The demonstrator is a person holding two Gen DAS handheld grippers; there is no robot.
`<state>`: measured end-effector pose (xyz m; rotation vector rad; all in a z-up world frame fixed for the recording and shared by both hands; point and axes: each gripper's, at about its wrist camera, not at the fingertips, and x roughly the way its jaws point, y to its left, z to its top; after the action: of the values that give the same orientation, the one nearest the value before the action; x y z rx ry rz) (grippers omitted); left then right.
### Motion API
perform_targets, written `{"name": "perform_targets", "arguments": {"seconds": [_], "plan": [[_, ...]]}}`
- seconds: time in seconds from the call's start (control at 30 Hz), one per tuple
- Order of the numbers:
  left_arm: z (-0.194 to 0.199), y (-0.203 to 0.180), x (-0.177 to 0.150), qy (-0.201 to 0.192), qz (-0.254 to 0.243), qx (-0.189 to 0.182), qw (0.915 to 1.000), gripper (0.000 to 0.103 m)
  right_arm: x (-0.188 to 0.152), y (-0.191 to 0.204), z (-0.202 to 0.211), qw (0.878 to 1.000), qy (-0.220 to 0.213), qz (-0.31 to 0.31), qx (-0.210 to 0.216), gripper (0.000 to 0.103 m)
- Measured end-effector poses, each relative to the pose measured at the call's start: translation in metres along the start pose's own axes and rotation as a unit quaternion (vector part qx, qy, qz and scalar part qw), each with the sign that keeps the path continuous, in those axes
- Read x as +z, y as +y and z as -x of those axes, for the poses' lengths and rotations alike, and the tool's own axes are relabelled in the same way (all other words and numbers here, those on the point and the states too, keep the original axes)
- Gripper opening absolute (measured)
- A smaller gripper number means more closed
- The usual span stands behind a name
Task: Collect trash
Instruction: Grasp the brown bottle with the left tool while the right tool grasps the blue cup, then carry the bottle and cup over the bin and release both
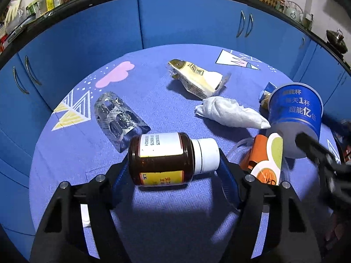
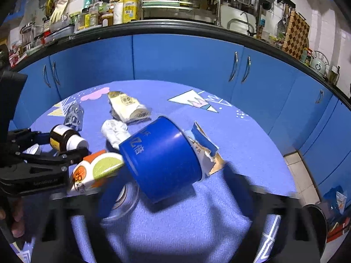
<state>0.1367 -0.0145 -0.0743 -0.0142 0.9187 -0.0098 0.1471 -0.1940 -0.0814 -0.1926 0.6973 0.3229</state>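
Trash lies spread over a round table with a blue patterned cloth [image 1: 153,114], in front of blue kitchen cabinets [image 1: 186,19]. The left gripper [image 1: 173,166] is closed on a brown pill bottle [image 1: 162,157] that lies on its side: one blue pad presses on the bottom of the bottle and the other on its white cap [image 1: 207,155], which points to the right in the left wrist view. Just behind the bottle lies a silver blister pack [image 1: 116,118], partly bent. Further back, near the middle of the table, there is a cream and gold wrapper [image 1: 195,79], and next to it a crumpled white tissue [image 1: 230,111]. The right gripper [image 2: 162,195] holds a blue paper cup [image 2: 162,160], tilted, with its bottom toward the camera; its fingers are blurred in the right wrist view, but in the left wrist view one dark finger [image 1: 311,146] lies against the lower wall of the cup. Behind the cup lies a torn blue carton [image 2: 206,146], touching its rim. Beside the cup, on its left in the right wrist view, lies an orange and white carton with a green spot [image 2: 96,171], and under it a clear plastic lid [image 2: 125,201] is partly visible. The two grippers are near each other, with the orange carton between them.
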Motion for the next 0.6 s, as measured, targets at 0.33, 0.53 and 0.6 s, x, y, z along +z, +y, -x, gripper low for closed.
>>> {"name": "perform_targets", "arguments": {"seconds": [0.33,0.53,0.6], "plan": [[0.017,0.005,-0.002,-0.013,0.011,-0.007,0.9998,0.071,-0.005,0.0,0.024,1.0,-0.013,0.001,0.002,0.051],[0.04,-0.001,0.001,-0.033,0.009,-0.013,0.9993,0.071,-0.005,-0.008,0.05,1.0,-0.025,-0.008,-0.011,0.051],[0.047,-0.008,0.002,-0.039,0.003,-0.017,0.9991,0.071,-0.007,-0.012,0.059,0.999,-0.03,-0.011,-0.015,0.051]]}}
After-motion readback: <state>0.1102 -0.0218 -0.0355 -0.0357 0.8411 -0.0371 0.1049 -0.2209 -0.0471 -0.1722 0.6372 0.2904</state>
